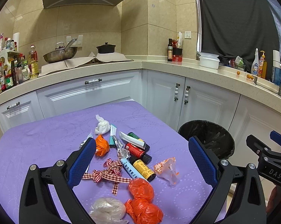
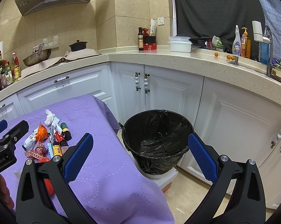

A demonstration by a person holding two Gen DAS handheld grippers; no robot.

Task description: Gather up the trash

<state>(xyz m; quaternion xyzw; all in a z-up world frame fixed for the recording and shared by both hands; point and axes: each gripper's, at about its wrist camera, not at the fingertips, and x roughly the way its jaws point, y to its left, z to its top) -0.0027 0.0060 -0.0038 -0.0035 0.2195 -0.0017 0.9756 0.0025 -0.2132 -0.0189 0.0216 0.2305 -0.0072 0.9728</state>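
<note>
- Purple quilted cloth is covering the table, trash is lying in a loose pile near its middle
- left gripper is hovering over the pile, jaws spread wide, gripping nothing
- red-and-white checked ribbon bow is lying between the blue pads, just beside the left pad
- yellow-label dark bottle and light blue tube are lying side by side, touching, right of the bow
- red-label bottle is sitting just behind them, a green-label bottle further back with a white wrapper lying across it
- orange crumpled bag is sitting by the left pad tip, white crumpled tissue behind it
- teal tube is standing between the tissue and the bottles
- clear wrapper with orange print is lying apart to the right of the bottles
- two orange plastic bag wads and a clear plastic bag wad are sitting nearest the camera
- right gripper is hanging released past the table's right edge, jaws wide, holding nothing
- black-lined trash bin is standing on the floor beside the table, in front of white cabinets, showing between the right gripper's pads
- bin liner is looking empty as far as visible
</note>
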